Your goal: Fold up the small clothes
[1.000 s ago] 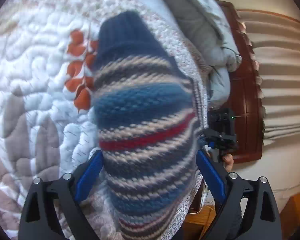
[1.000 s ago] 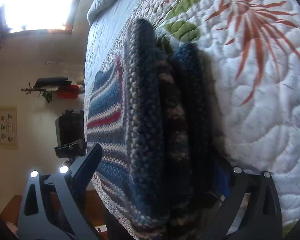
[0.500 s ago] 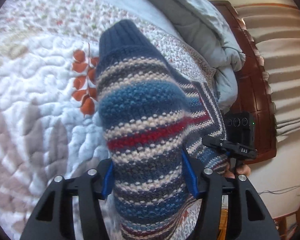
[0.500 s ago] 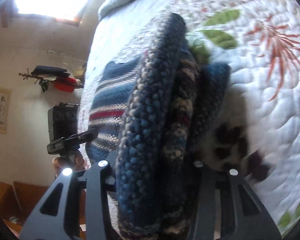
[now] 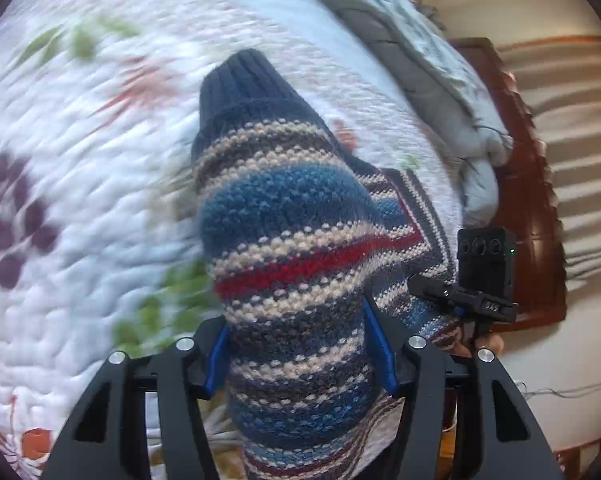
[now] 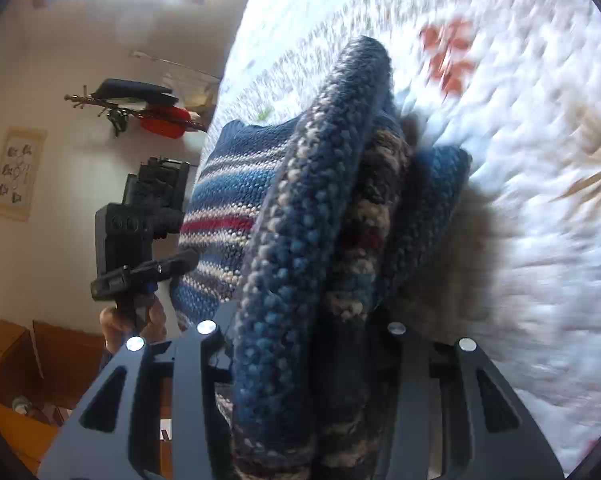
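Small knitted sweater (image 5: 292, 248), chunky stitch, striped in navy, mid blue, cream and grey-brown with one bright red band. Plain ribbed navy cuff (image 5: 240, 88) at the far end of a sleeve. Bunched into thick folded layers, held up above a white quilted bed cover (image 5: 80, 160) printed with leaves and flowers. From the right wrist view, seen edge-on (image 6: 312, 208): several stacked folds, with a flat striped panel spreading out to the left.

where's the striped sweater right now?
The striped sweater is pinched in both grippers, left gripper and right gripper, held over the floral quilt near the bed's edge.
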Demonstrator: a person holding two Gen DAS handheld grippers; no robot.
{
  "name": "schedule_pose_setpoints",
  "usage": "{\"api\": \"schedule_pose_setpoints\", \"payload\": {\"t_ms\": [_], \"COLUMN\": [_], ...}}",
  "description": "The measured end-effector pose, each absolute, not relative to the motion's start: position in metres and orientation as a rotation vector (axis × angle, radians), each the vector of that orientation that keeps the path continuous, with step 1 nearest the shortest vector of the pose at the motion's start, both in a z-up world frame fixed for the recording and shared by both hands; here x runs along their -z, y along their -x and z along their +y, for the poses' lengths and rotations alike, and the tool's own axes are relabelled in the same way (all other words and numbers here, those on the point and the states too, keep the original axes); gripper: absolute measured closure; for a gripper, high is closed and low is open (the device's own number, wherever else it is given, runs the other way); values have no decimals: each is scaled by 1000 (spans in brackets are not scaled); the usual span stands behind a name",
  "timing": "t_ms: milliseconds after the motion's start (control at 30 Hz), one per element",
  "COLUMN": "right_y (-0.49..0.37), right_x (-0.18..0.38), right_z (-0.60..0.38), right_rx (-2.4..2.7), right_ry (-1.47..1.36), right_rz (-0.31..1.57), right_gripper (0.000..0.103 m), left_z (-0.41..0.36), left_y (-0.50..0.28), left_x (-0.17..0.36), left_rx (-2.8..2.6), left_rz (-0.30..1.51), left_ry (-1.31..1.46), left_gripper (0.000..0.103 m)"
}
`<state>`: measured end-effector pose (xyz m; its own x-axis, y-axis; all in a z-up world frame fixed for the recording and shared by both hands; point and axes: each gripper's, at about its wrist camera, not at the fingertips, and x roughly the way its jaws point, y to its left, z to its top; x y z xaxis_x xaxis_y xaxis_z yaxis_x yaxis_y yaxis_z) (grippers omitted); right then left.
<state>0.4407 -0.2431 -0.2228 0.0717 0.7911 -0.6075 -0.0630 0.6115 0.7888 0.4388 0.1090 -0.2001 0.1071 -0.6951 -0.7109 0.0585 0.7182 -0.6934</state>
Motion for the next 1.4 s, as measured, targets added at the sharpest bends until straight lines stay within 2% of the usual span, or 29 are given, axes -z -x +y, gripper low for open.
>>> {"api": "schedule_pose_setpoints", "payload": {"t_ms": [67, 167, 233, 267, 333, 433, 500, 600, 667, 700, 733, 833, 900, 933, 1033, 1167, 1233, 1367, 1400], "right_y": [-438, -437, -440, -442, -446, -461, -480, -497, -499, -499, -499, -487, -476, -462, -422, -382, -378, -373, -366], "right_x": [231, 235, 218, 202, 168, 131, 134, 176, 206, 219, 233, 233, 208, 195, 170, 189, 211, 214, 201], "right_z": [-235, -241, -258, -267, -272, -249, -220, -198, -203, -215, -224, -236, -243, -248, -241, -223, -225, -243, -241], "right_rx": [-708, -652, -599, -570, -568, -676, -728, -728, -669, -642, -608, -591, -609, -636, -741, -752, -698, -619, -632], "right_ry": [-666, -666, -641, -625, -593, -596, -626, -659, -657, -679, -682, -694, -689, -690, -686, -651, -651, -672, -658], "right_rz": [1359, 1379, 1344, 1297, 1198, 1115, 1146, 1256, 1300, 1314, 1335, 1318, 1264, 1230, 1175, 1221, 1241, 1208, 1185], "right_gripper": [59, 39, 36, 37, 48, 51, 54, 61, 73, 93, 103, 103, 90, 88, 88, 89, 103, 102, 95], "left_z": [120, 125, 129, 134, 144, 137, 121, 102, 102, 104, 104, 102, 100, 102, 107, 112, 116, 122, 121], "left_y": [-434, -429, -423, -419, -405, -385, -376, -375, -379, -378, -379, -377, -373, -368, -343, -323, -322, -319, -316], "left_x": [216, 228, 218, 208, 176, 142, 139, 163, 184, 192, 198, 207, 201, 194, 176, 183, 200, 218, 214], "left_rx": [589, 575, 557, 538, 514, 609, 691, 752, 741, 742, 751, 766, 755, 778, 810, 756, 709, 691, 694], "left_rz": [1359, 1350, 1328, 1297, 1175, 1063, 1053, 1097, 1117, 1115, 1115, 1121, 1105, 1084, 1024, 1037, 1073, 1108, 1095], "left_ry": [599, 635, 612, 588, 558, 607, 623, 664, 703, 736, 762, 810, 805, 826, 833, 798, 795, 856, 856], "left_gripper": [45, 36, 35, 34, 34, 32, 31, 31, 31, 32, 32, 33, 32, 32, 25, 23, 23, 23, 22]}}
